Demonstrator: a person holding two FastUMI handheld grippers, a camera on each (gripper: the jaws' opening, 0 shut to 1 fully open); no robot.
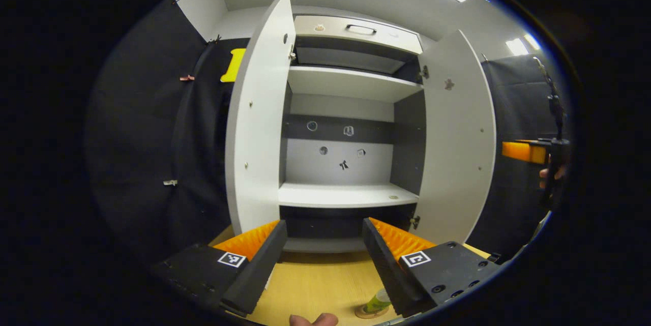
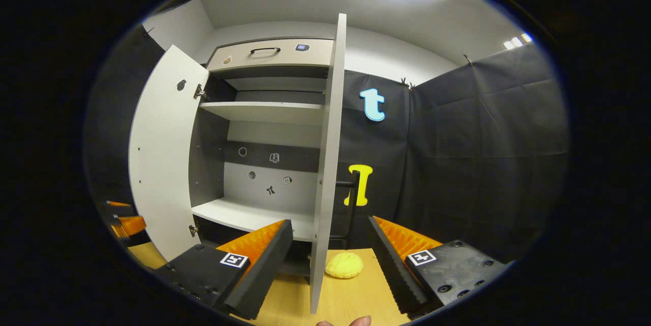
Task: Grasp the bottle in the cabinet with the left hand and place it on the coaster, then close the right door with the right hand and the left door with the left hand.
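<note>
With the bottle [image 1: 377, 300] on its coaster [image 1: 370, 310], your right hand-held gripper [image 2: 330, 255], jaws apart, must push the right door [image 2: 325, 163] shut.

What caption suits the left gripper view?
Open left tool faces the white two-door cabinet, both doors open, green bottle on round coaster below.

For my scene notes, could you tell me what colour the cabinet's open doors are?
Pale grey cabinet doors, best seen in the left gripper view.
</note>
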